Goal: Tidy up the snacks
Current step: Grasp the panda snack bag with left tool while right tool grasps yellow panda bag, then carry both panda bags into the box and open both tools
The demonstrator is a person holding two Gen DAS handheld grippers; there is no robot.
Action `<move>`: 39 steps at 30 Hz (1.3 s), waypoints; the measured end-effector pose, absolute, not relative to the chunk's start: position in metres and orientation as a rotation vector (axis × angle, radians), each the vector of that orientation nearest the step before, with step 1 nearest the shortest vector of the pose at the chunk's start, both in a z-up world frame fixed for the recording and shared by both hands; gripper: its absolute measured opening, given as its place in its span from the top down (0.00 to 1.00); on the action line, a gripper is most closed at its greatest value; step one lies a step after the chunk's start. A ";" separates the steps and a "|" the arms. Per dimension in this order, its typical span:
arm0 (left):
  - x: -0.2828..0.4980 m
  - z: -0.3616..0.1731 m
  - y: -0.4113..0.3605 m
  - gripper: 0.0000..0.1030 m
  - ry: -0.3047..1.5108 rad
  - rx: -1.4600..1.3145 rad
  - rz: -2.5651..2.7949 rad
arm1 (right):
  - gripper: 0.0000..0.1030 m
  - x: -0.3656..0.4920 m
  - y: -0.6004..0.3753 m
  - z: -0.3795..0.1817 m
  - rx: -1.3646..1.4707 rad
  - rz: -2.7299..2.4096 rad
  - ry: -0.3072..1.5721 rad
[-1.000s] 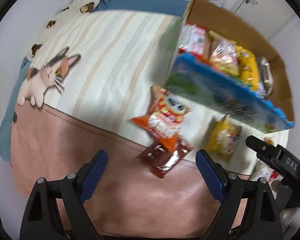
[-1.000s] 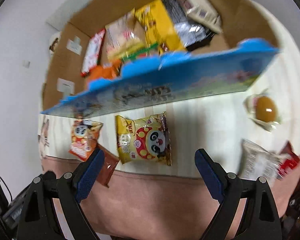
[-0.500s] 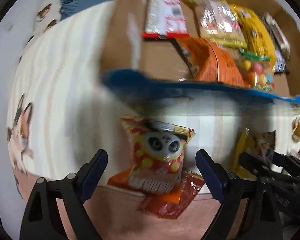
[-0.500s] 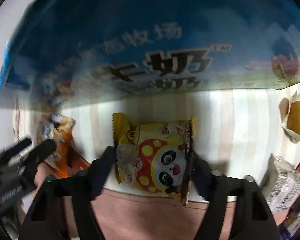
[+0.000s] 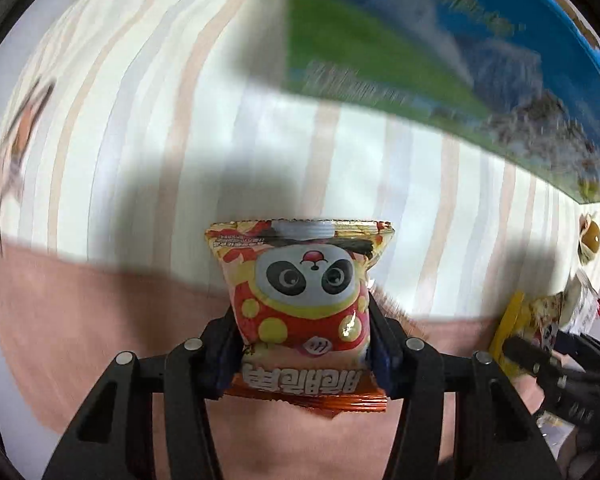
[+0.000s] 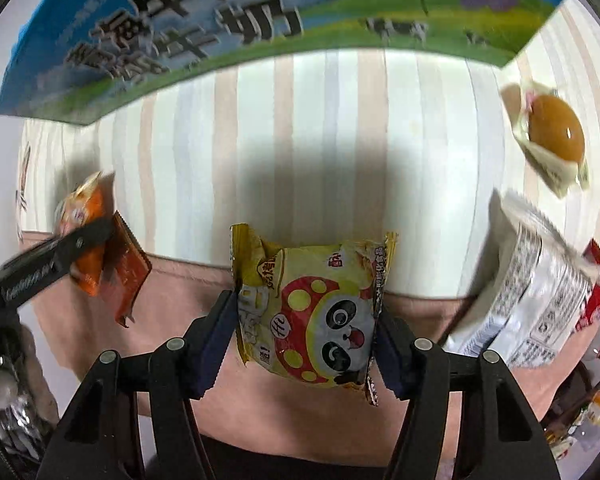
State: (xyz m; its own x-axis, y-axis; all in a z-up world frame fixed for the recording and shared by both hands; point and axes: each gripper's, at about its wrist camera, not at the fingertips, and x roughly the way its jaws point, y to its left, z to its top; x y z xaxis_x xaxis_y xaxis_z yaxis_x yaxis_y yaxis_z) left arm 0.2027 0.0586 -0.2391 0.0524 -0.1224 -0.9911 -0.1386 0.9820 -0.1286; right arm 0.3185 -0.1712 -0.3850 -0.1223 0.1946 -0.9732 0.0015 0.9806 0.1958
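1. Bedsheet [image 5: 148,120], cream with pale stripes, fills the far ground in both wrist views; a pink blanket [image 5: 80,340] covers the near part.
2. Left gripper [image 5: 302,346] is clamped on a red bag [image 5: 300,304] with a panda face. The bag's long axis runs straight away from the camera, its crimped top seal far and its orange bottom seal near, so the print on the near end reads upside down. Both pads press its lower sides.
3. Under the bag a brown packet [image 6: 126,268] lies on the blanket edge; from the left wrist only a sliver shows, so its contact with the bag is hard to judge.
4. Blue-and-green box [image 6: 260,12] stands beyond the bags on the sheet, its printed wall facing the cameras.
5. Right gripper [image 6: 306,338] is closed on a yellow bag [image 6: 312,308], also panda-printed, its long axis pointing away and tilted slightly left, the panda lying sideways.
6. Right of it lie a white packet [image 6: 540,300], a red wrapper [image 6: 598,292] touching it, and farther off a wrapped bun [image 6: 554,136].
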 end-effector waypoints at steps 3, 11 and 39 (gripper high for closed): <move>0.186 -0.245 0.063 0.50 1.541 -0.244 0.021 | 0.25 0.313 -0.175 -0.388 0.178 0.156 1.686; 0.198 -0.261 0.078 0.48 1.541 -0.260 0.033 | 0.13 0.307 -0.184 -0.396 0.211 0.104 1.679; 0.201 -0.087 0.027 0.53 1.254 -0.270 -0.144 | 0.55 0.313 -0.195 -0.281 0.404 0.255 1.461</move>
State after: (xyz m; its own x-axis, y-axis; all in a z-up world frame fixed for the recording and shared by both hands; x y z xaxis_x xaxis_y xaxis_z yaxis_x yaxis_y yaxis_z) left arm 0.2005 0.0266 -0.0871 0.3076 -0.2540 -0.9170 -0.0399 0.9594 -0.2791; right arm 0.3130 -0.1945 -0.2806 0.1000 0.4074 -0.9078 0.0760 0.9065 0.4152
